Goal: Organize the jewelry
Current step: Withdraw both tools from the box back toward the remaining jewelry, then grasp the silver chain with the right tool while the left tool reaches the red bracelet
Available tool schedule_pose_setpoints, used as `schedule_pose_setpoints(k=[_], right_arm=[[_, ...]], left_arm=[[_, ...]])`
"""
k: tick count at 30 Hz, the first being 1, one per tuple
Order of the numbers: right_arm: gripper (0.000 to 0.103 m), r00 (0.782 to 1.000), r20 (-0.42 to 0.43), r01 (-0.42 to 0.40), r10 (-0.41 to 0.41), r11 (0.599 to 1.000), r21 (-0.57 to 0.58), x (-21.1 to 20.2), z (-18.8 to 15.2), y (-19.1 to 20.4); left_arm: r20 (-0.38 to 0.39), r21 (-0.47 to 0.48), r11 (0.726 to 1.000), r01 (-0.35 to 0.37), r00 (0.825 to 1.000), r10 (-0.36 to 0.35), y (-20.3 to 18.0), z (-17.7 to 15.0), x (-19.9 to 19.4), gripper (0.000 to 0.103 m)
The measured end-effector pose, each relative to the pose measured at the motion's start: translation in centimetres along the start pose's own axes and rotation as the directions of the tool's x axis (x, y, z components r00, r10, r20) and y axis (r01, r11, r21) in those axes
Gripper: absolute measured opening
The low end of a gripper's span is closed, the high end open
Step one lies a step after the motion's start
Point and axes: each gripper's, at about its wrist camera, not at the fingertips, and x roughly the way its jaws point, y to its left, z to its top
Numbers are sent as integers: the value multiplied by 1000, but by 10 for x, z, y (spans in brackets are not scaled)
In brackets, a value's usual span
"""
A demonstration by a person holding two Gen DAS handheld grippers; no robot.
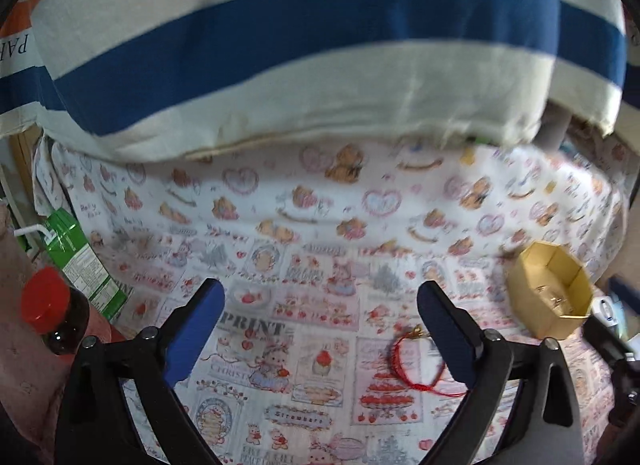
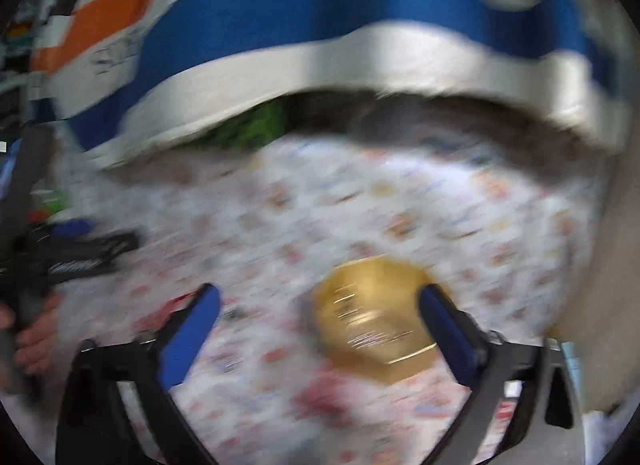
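Note:
A red cord bracelet (image 1: 416,361) with a small gold clasp lies on the patterned tablecloth, just inside the right finger of my left gripper (image 1: 320,329), which is open and empty above the cloth. A gold octagonal box (image 1: 554,289) stands open to the right with shiny pieces inside. In the blurred right wrist view the same gold box (image 2: 372,321) sits between the fingers of my right gripper (image 2: 320,329), close to its right finger. The right gripper is open and holds nothing.
A dark bottle with a red cap (image 1: 52,311) and a green carton (image 1: 80,261) stand at the left edge. The person's blue-and-white striped shirt (image 1: 320,45) fills the far side. The left gripper tool (image 2: 60,261) shows in the right wrist view.

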Motion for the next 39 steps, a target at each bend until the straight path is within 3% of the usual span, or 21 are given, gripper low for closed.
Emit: schedule_pose_setpoints(k=[3, 5, 7, 9, 14, 21, 23, 25, 28, 33, 36, 39], right_arm=[[73, 993, -65, -94, 98, 994, 62, 11, -3, 5], [54, 982, -128, -128, 136, 989, 75, 23, -9, 13], [40, 977, -174, -111, 120, 992, 63, 34, -16, 21], [38, 970, -224, -93, 100, 995, 39, 45, -22, 28], [36, 932, -333, -126, 140, 990, 62, 69, -32, 32], [35, 941, -338, -72, 29, 991, -113, 76, -35, 56], [24, 944, -329, -59, 16, 991, -123, 78, -33, 56], [24, 946, -323, -55, 10, 990, -132, 79, -32, 55], [24, 950, -312, -37, -9, 989, -140, 77, -28, 48], [24, 969, -247, -41, 26, 998, -57, 56, -15, 25], [24, 982, -188, -41, 37, 999, -15, 37, -7, 11], [24, 987, -152, -43, 43, 999, 0, 26, -1, 2]], left_arm=[[1, -1, 1000, 2, 1000, -2, 0, 1, -2, 97], [-2, -1, 1000, -5, 1000, 5, 0, 1, -1, 97], [0, -8, 1000, -11, 1000, 11, 2, 1, -1, 97], [1, -21, 1000, -21, 1000, 21, 5, 2, -1, 97], [-13, -53, 998, -41, 999, 41, 10, 0, 0, 97], [-14, -65, 996, -58, 998, 57, 13, 0, 1, 97], [-18, -63, 996, -60, 998, 59, 12, -1, 3, 97], [-16, -61, 997, -56, 998, 55, 11, -2, 5, 97], [-2, -83, 996, 19, 1000, -19, 8, -3, 11, 97], [-84, -34, 993, 113, 990, -116, -12, -9, 32, 97], [-193, -36, 984, 174, 965, -178, -24, -18, 49, 97], [-230, 37, 989, 146, 964, -133, -39, -24, 54, 97]])
